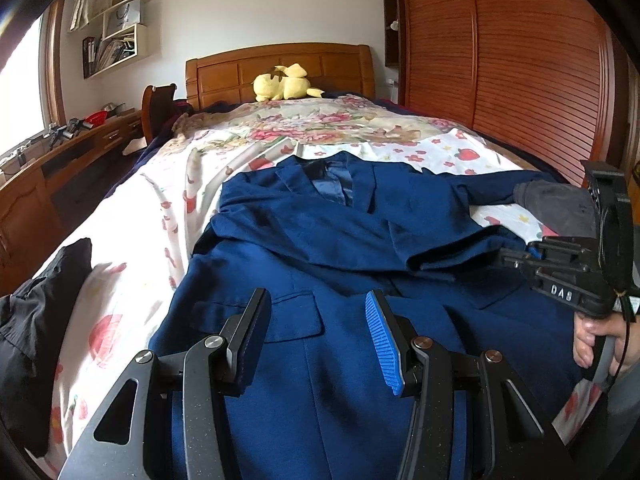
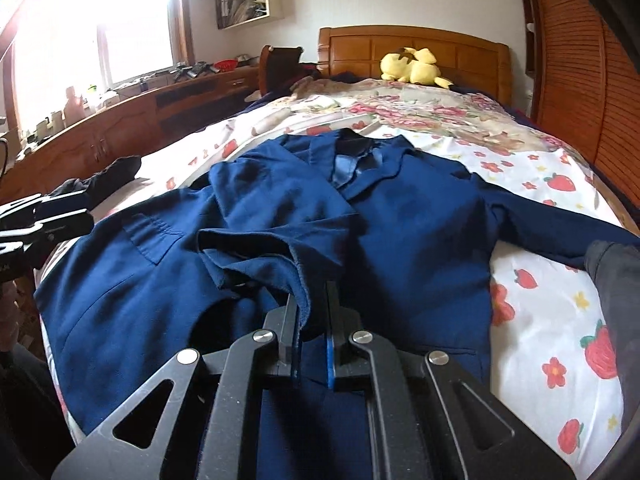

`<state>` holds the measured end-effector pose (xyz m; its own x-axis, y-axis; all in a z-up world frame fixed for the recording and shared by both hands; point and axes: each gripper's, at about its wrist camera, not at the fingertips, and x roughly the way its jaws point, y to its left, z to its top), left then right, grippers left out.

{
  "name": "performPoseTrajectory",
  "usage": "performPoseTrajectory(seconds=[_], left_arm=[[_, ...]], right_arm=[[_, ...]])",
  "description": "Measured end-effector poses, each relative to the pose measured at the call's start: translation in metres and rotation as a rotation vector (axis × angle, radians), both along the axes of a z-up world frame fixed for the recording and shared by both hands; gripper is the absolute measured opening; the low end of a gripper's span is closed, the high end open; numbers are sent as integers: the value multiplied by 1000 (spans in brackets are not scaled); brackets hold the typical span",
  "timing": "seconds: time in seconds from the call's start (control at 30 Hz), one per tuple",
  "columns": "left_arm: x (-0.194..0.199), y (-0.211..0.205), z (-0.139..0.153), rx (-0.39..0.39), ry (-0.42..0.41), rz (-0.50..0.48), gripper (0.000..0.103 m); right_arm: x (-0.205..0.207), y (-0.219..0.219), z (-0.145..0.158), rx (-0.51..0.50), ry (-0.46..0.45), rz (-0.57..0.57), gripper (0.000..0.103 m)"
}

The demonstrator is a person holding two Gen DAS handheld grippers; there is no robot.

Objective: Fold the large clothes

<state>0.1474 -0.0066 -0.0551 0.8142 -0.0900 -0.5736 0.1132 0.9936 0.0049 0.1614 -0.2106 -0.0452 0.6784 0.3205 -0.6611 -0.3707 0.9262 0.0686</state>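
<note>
A navy blue suit jacket (image 1: 320,232) lies front up on the bed, collar toward the headboard; it also shows in the right wrist view (image 2: 400,216). One sleeve is folded across its chest (image 2: 256,248); the other sleeve (image 2: 560,224) stretches out to the right. My left gripper (image 1: 318,308) is open and empty, low over the jacket's hem by a flap pocket (image 1: 288,312). My right gripper (image 2: 314,300) is shut on the cuff of the folded sleeve. It also shows at the right of the left wrist view (image 1: 516,258).
The bed has a strawberry and flower sheet (image 1: 132,240). A black garment (image 1: 36,320) lies at the bed's left edge and a grey garment (image 2: 616,276) at the right. A yellow plush (image 1: 284,82) sits by the wooden headboard. A wooden wardrobe (image 1: 500,60) stands right, a desk (image 2: 120,120) left.
</note>
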Motion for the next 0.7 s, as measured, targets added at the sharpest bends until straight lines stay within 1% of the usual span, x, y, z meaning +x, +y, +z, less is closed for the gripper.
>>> performPoseTrajectory(seconds=[0.17, 0.33, 0.37, 0.4, 0.43, 0.47, 0.5, 0.6, 0.67, 0.7], left_arm=[[3, 0, -1, 2, 3, -6, 51], [4, -2, 0, -4, 2, -10, 51], [4, -2, 0, -6, 0, -12, 51], [4, -3, 0, -8, -1, -13, 51], [4, -3, 0, -12, -1, -15, 51], [4, -3, 1, -18, -3, -19, 51], [4, -3, 2, -22, -5, -21, 51], [2, -5, 5, -28, -19, -29, 51], [0, -6, 7, -33, -29, -34, 51], [-1, -6, 7, -36, -33, -36, 51]], right_arm=[[6, -26, 2, 34, -4, -108, 9], [3, -36, -1, 17, 8, -123, 11], [0, -36, 0, 8, 2, -127, 13], [-2, -36, 0, -1, -2, -131, 20], [-4, -35, 1, -13, -5, -134, 25], [-6, -35, 2, -17, -4, -131, 36], [-10, -35, 3, -16, -3, -120, 41], [-16, -30, 9, -6, -15, -75, 42], [-19, -20, 13, -40, -28, -45, 44], [-20, -13, 16, -56, -36, -13, 44]])
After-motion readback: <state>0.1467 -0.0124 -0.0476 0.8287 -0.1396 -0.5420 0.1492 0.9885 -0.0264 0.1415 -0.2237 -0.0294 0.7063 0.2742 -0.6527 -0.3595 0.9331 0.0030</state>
